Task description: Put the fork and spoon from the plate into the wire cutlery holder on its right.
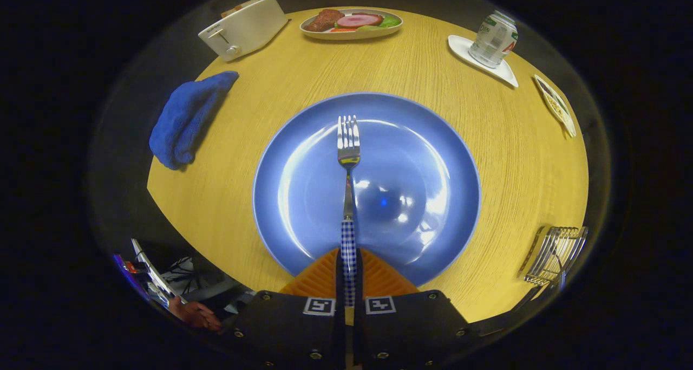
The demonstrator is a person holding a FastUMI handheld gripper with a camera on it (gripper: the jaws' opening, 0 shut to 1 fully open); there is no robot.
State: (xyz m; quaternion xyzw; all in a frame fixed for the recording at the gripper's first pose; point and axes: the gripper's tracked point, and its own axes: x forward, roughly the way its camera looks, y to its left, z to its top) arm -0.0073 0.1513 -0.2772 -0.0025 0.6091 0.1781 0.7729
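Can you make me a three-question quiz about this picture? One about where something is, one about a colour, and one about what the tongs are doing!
1. Where is the wire cutlery holder?
A. On the table to the right of the plate
B. On top of the toaster
C. In the middle of the plate

2. What colour is the big plate?
A. Red
B. Blue
C. Green

3. What are the tongs doing?
A. Open above the can
B. Squeezing the cloth
C. Shut on the fork

Answers:
1. A, the holder stands near the table's edge, right of the plate.
2. B, the plate is blue all over.
3. C, the orange fingers press the checked handle of the fork from both sides, its prongs over the plate.
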